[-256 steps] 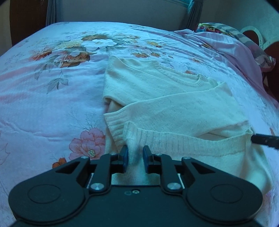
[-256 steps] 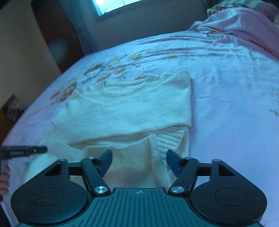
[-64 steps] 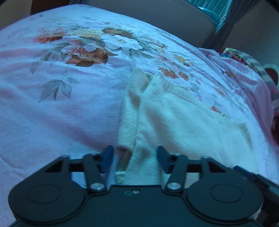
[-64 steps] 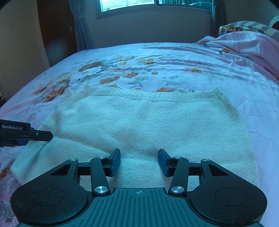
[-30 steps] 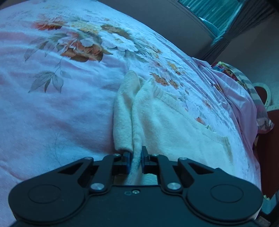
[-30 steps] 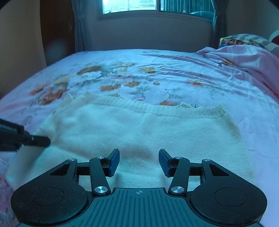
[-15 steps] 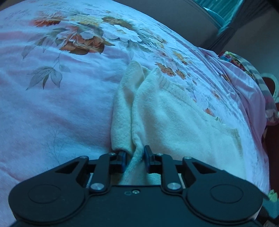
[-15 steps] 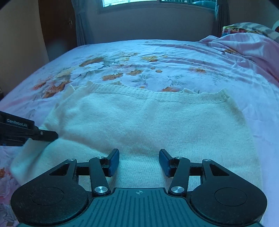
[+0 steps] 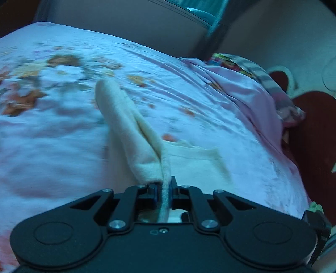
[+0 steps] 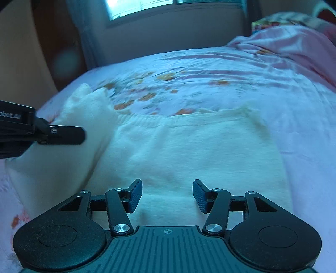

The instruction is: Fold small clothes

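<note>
- So the cream sweater (image 10: 189, 151) is lying on the bed (image 10: 304, 109), already folded into a compact rectangle, and its left edge is now up off the bedspread. Half a second ago that edge was still lying flat.
- What changed: our left hand-held gripper (image 9: 164, 190) pinched down on that edge about a second back, and now it has lifted it. The flap stands up like a ridge in the left wrist view, and both views are blurred from the motion.
- We read that as the next fold starting: left side carried over toward the right. Looks like a late fold, though how many remain we can't say.
- Our right hand-held gripper (image 10: 167, 194) hovers over the near middle of the sweater with its fingers spread wide, holding nothing. It has barely moved over the last couple of seconds.
- Count: one sweater, two hand-held grippers, one bed with a floral pink bedspread.
- Further out: one rumpled pink blanket (image 10: 294, 42) with some striped bedding at the bed's far right, and one window (image 10: 142, 6) behind.
</note>
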Tool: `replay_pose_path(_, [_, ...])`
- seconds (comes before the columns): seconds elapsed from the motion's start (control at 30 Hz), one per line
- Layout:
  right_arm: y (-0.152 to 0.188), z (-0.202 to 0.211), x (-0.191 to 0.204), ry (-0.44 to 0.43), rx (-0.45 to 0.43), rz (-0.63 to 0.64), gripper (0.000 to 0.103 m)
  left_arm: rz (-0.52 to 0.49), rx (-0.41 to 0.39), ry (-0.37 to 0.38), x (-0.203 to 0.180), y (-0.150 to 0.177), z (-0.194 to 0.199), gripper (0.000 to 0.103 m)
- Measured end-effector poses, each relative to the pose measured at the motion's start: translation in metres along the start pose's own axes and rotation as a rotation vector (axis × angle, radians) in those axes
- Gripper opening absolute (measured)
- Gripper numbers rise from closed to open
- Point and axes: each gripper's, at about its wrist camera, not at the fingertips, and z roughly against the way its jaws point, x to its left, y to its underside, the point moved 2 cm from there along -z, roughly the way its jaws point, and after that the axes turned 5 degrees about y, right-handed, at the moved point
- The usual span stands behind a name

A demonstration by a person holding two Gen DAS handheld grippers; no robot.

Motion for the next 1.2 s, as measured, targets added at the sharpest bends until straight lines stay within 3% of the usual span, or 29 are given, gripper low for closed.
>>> replay_pose_path(0.1, [0.003,0.018,-0.037,0.011,-0.007,-0.065,0.053,0.02,0.036,0.061,-0.033,0.013,-0.031,0.008])
replay_pose_path(0.27, [0.011,0.042,-0.088,0.001,0.008,-0.145,0.053,0.069,0.167,0.054,-0.063,0.049,-0.086,0.015])
replay_pose_path(0.3, [0.012,0.046,-0.093,0.0,0.008,-0.148,0.053,0.074,0.17,0.05,-0.065,0.052,-0.087,0.02])
replay_pose_path(0.43, [0.012,0.057,-0.097,-0.013,-0.012,-0.16,0.053,0.085,0.159,0.091,-0.067,0.043,-0.062,0.026])
replay_pose_path(0.53, [0.009,0.062,-0.092,-0.031,-0.04,-0.17,0.053,0.09,0.103,0.126,-0.066,0.032,-0.031,0.044])
replay_pose_path(0.6, [0.007,0.061,-0.087,-0.042,-0.035,-0.175,0.053,0.07,0.058,0.114,-0.062,0.028,-0.011,0.068])
replay_pose_path(0.63, [0.007,0.061,-0.085,-0.052,-0.027,-0.178,0.053,0.043,0.033,0.093,-0.059,0.026,-0.003,0.07])
replay_pose_path(0.73, [0.008,0.053,-0.081,-0.085,0.006,-0.203,0.055,-0.035,0.02,-0.02,-0.045,0.033,0.006,0.068])
replay_pose_path(0.8, [0.008,0.046,-0.08,-0.11,0.03,-0.239,0.066,-0.031,0.039,-0.074,-0.029,0.042,0.004,0.064])
replay_pose_path(0.9, [0.007,0.036,-0.076,-0.109,0.049,-0.255,0.07,-0.016,0.061,-0.125,-0.008,0.058,-0.002,0.061])
replay_pose_path(1.03, [-0.002,0.022,-0.076,-0.111,0.043,-0.291,0.07,-0.051,0.122,-0.139,0.002,0.081,-0.019,0.059])
replay_pose_path(1.2, [-0.018,0.002,-0.067,-0.078,0.031,-0.24,0.066,-0.108,0.115,-0.13,-0.004,0.092,-0.022,0.061])
